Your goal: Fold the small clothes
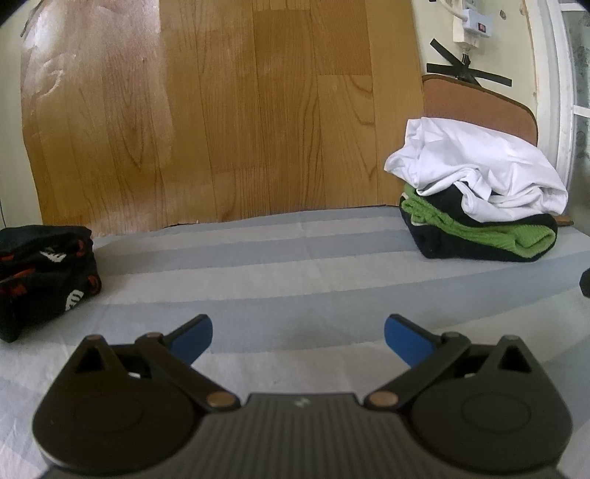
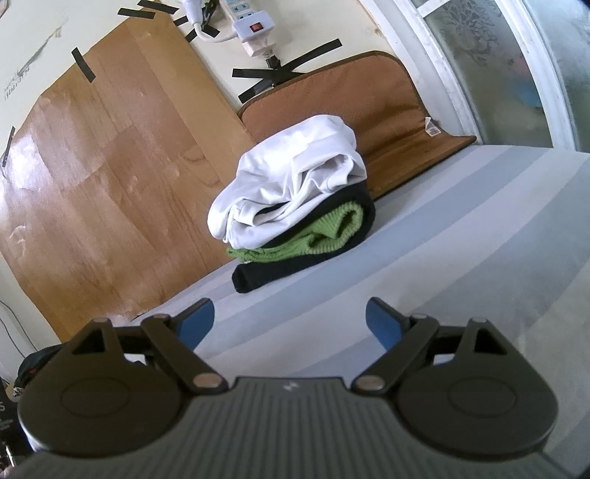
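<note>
A stack of clothes sits at the far right of the striped bed sheet (image 1: 295, 265): a crumpled white garment (image 1: 475, 165) on top, a green one (image 1: 516, 235) and a black one (image 1: 461, 250) under it. The stack also shows in the right wrist view, with the white garment (image 2: 291, 177) above the green (image 2: 332, 228) and black (image 2: 295, 269) ones. A folded black garment with red and white print (image 1: 44, 272) lies at the far left. My left gripper (image 1: 298, 337) is open and empty above the sheet. My right gripper (image 2: 290, 322) is open and empty, short of the stack.
A wood-pattern panel (image 1: 221, 110) lines the wall behind the bed. A brown cushion (image 2: 332, 107) leans behind the stack. A power strip (image 2: 254, 25) and black tape are on the wall. A window frame (image 2: 461, 73) stands at the right.
</note>
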A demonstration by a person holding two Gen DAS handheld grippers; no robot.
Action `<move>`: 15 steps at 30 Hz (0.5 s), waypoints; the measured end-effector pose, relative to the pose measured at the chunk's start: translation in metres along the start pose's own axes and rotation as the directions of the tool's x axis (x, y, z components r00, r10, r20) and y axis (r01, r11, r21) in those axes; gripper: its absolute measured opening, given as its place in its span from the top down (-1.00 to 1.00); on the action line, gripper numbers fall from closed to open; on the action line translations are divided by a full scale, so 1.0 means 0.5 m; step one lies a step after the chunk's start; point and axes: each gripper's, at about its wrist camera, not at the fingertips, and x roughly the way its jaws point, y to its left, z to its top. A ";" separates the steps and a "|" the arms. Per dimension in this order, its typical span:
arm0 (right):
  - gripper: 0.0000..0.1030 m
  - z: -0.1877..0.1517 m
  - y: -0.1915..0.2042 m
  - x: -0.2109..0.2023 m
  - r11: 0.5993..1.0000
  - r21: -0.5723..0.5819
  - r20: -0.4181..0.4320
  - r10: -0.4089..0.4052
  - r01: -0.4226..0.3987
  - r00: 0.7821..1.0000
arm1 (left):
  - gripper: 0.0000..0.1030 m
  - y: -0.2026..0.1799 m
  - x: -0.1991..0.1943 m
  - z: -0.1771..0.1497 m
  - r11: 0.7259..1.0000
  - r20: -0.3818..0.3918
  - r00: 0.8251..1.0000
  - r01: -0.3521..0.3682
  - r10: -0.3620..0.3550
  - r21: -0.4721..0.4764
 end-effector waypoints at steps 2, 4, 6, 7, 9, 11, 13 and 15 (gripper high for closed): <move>-0.77 0.001 0.000 0.000 1.000 -0.003 -0.001 0.002 -0.002 1.000 | -1.00 0.000 -0.002 0.000 1.000 0.006 1.000 0.003 -0.003 0.003; -0.77 0.001 0.000 0.000 1.000 -0.004 -0.002 0.003 -0.003 1.000 | -1.00 0.000 -0.004 0.000 1.000 0.012 1.000 0.005 -0.005 0.002; -0.77 0.001 0.000 0.000 1.000 -0.004 -0.002 0.004 -0.004 1.000 | -1.00 0.000 -0.006 -0.001 1.000 0.016 1.000 0.001 -0.001 0.000; -0.77 0.001 0.000 0.000 1.000 -0.003 -0.002 0.003 -0.003 1.000 | -1.00 0.001 -0.006 -0.001 1.000 0.015 1.000 -0.001 0.001 -0.001; -0.77 0.001 0.000 0.000 1.000 -0.003 -0.003 0.004 -0.004 1.000 | -1.00 0.002 -0.005 0.000 1.000 0.013 1.000 -0.003 0.003 -0.002; -0.77 0.001 0.000 0.000 1.000 -0.004 -0.001 0.004 -0.004 1.000 | -1.00 -0.001 -0.006 0.000 1.000 0.015 1.000 -0.006 0.006 0.002; -0.77 0.001 0.000 0.000 1.000 -0.006 -0.002 0.005 -0.005 1.000 | -1.00 -0.004 -0.008 -0.001 1.000 0.019 1.000 -0.014 0.013 0.009; -0.77 0.001 0.001 0.000 1.000 -0.009 -0.004 0.004 -0.004 1.000 | -1.00 -0.007 -0.012 -0.002 0.999 0.031 0.999 -0.026 0.025 0.018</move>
